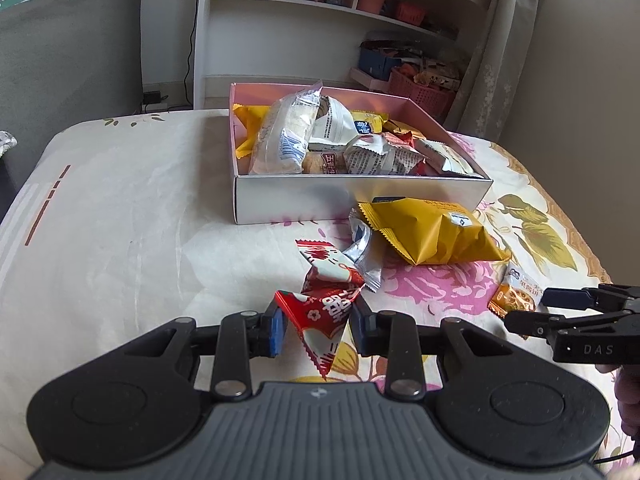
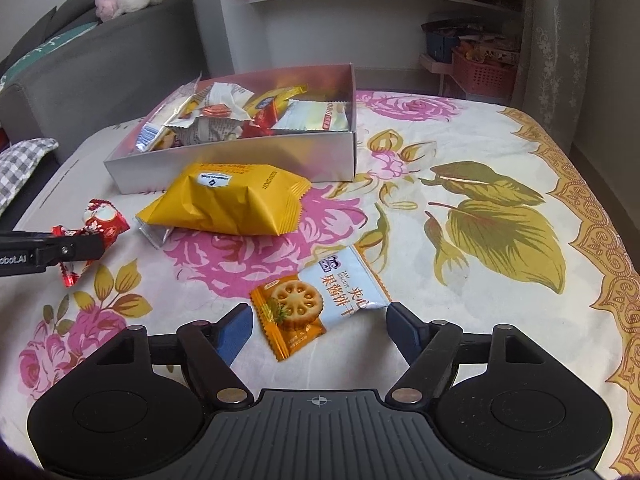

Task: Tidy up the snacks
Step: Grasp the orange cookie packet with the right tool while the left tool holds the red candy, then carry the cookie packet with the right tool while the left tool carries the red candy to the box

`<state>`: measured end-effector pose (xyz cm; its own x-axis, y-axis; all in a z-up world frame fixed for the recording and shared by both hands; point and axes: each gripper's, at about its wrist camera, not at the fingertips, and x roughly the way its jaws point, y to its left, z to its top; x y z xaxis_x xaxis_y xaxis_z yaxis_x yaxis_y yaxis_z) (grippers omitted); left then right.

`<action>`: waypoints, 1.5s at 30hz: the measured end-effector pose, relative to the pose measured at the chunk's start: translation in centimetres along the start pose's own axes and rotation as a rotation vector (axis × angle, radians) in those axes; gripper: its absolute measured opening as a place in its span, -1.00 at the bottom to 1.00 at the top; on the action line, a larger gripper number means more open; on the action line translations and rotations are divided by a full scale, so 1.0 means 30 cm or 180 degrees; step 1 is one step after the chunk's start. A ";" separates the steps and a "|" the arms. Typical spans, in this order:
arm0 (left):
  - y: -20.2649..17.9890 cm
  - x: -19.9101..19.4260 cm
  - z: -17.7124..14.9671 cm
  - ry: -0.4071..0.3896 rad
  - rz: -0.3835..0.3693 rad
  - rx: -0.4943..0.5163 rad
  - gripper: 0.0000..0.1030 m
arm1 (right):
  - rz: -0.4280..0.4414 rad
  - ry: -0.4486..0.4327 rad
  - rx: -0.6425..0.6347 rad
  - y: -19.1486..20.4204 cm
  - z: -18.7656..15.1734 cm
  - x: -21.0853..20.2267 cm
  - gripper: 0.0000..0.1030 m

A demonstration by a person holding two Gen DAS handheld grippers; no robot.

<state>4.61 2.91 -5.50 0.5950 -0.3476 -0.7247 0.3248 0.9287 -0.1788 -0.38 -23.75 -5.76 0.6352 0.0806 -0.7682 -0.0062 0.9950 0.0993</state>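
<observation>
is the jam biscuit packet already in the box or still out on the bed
Still out. The jam biscuit packet lies flat on the flowered bedspread, nearer than the box, between the open right tongs, whose pads do not press it.

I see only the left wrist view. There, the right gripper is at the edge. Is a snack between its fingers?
Observer: Yes, the biscuit packet lies flat on the cloth between the open fingers of the right gripper; the pads do not press it.
Operator: What is printed on it?
Observer: A round biscuit with holes, on an orange and pale blue wrapper.
Operator: Is anything under the yellow packet?
Observer: A silver wrapper sticks out beneath the yellow packet.
</observation>
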 end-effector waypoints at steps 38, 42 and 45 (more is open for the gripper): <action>-0.015 -0.085 0.072 -0.0146 -0.0094 -0.0062 -0.43 | 0.0334 -0.0469 0.0295 -0.027 0.151 -0.135 -0.91; -0.031 -0.095 0.099 -0.0190 -0.0104 -0.0072 -0.43 | 0.0365 -0.0488 0.0253 -0.002 0.200 -0.129 -0.91; -0.052 -0.098 0.129 -0.0257 -0.0069 0.0014 -0.43 | 0.0406 -0.0491 0.0258 0.021 0.243 -0.110 -0.91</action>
<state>5.21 1.99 -0.52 0.6451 -0.3770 -0.6646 0.3414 0.9204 -0.1907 3.15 -23.82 1.45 0.7439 0.1895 -0.6408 -0.0359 0.9689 0.2448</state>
